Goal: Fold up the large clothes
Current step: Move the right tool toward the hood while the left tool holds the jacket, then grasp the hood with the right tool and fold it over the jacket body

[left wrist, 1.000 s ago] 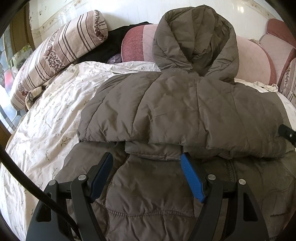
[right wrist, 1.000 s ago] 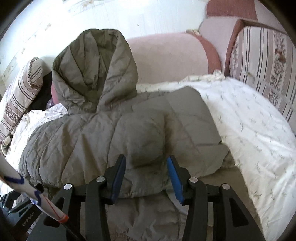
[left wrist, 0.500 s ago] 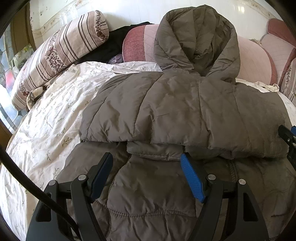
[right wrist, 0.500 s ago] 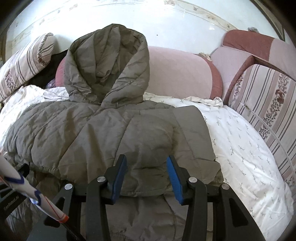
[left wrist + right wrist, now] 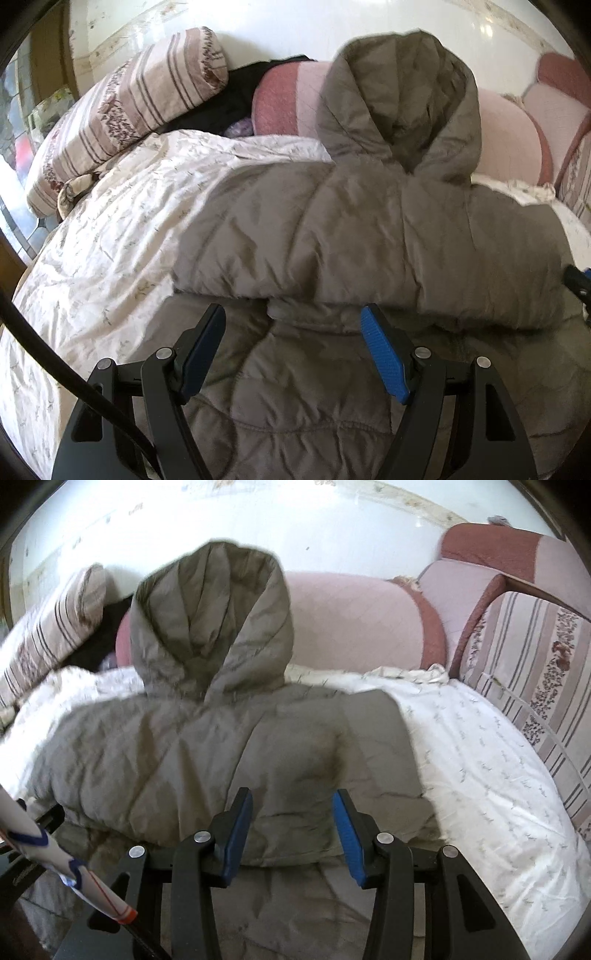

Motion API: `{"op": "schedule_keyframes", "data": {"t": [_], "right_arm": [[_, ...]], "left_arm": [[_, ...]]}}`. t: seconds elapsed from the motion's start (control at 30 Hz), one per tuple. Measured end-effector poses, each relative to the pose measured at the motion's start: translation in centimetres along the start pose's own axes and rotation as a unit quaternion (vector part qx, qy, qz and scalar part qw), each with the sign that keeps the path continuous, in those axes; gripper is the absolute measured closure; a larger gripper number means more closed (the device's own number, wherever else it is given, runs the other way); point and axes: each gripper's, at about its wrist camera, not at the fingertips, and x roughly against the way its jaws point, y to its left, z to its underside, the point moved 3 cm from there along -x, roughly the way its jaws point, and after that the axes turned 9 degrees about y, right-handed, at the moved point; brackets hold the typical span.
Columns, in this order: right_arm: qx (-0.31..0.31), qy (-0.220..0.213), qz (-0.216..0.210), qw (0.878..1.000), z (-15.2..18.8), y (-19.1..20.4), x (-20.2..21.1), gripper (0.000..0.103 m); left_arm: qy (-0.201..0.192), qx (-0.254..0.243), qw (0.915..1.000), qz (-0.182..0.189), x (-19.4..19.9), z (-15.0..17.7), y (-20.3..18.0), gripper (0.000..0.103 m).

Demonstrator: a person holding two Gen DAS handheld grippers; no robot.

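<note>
A grey-brown hooded puffer jacket [image 5: 369, 229] lies on the bed, its sleeves folded across the body into a thick band, its hood [image 5: 399, 96] leaning against a pink cushion. The jacket also shows in the right wrist view [image 5: 184, 768]. My left gripper [image 5: 293, 332] is open and empty, just above the jacket's lower part, short of the folded band. My right gripper [image 5: 291, 816] is open and empty, its fingers either side of the band's right end. Its tip [image 5: 576, 280] shows at the left wrist view's right edge.
The bed has a white floral sheet [image 5: 110, 236]. A striped bolster [image 5: 122, 114] and dark clothes [image 5: 229, 99] lie at the far left. Pink cushions [image 5: 354, 616] line the wall. A striped cushion [image 5: 532, 686] stands at the right.
Both views have shifted a little: the left gripper drifted slightly left and the right gripper rose and moved closer to the folded band. Both stayed open. The jacket has not moved.
</note>
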Motion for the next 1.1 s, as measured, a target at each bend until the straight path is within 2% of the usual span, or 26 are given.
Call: {"op": "schedule_keyframes", "data": {"t": [0.13, 0.2, 0.33, 0.43, 0.5, 0.6, 0.67, 0.73, 0.8, 0.97, 1.1], "right_arm": [[-0.035, -0.007, -0.052, 0.998, -1.1, -1.6, 3.8, 0.053], [-0.027, -0.007, -0.062, 0.998, -2.4, -1.3, 5.4, 0.053], [-0.019, 0.000, -0.095, 0.995, -7.3, 0.0, 8.2, 0.053], [-0.049, 0.029, -0.124, 0.991, -12.4, 0.8, 8.7, 0.053], [-0.068, 0.033, -0.136, 0.988, -15.9, 1.2, 8.6, 0.052], [-0.078, 0.030, -0.136, 0.987, -21.4, 2.9, 7.3, 0.045], [-0.116, 0.027, -0.137, 0.983, -24.6, 3.3, 5.6, 0.040], [-0.136, 0.036, -0.141, 0.980, -26.9, 3.8, 3.5, 0.038], [-0.154, 0.048, -0.145, 0.976, -28.8, 4.4, 0.9, 0.038], [-0.199, 0.046, -0.155, 0.967, -32.9, 5.1, -4.5, 0.038], [-0.220, 0.038, -0.155, 0.962, -34.6, 5.7, -7.7, 0.038]], "left_arm": [[-0.008, 0.024, 0.9997, 0.005, 0.7, -0.8, 1.5, 0.028], [-0.010, 0.029, 0.9995, 0.006, 1.0, -1.1, 2.0, 0.028], [-0.018, 0.027, 0.9994, 0.008, 1.6, -1.3, 2.1, 0.028], [-0.022, 0.026, 0.9994, 0.007, 1.8, -1.4, 2.1, 0.028], [-0.025, 0.028, 0.9993, 0.002, 1.8, -1.6, 2.3, 0.028], [-0.024, 0.030, 0.9993, 0.000, 1.5, -1.7, 2.3, 0.028], [-0.026, 0.028, 0.9993, -0.007, 1.4, -1.7, 2.2, 0.028], [-0.025, 0.021, 0.9994, -0.013, 1.1, -1.7, 2.1, 0.028], [-0.023, 0.019, 0.9995, -0.014, 0.8, -1.8, 2.1, 0.028], [-0.020, 0.020, 0.9994, -0.017, -0.1, -2.2, 2.4, 0.028], [-0.022, 0.020, 0.9993, -0.023, -0.5, -2.5, 2.7, 0.028]]}}
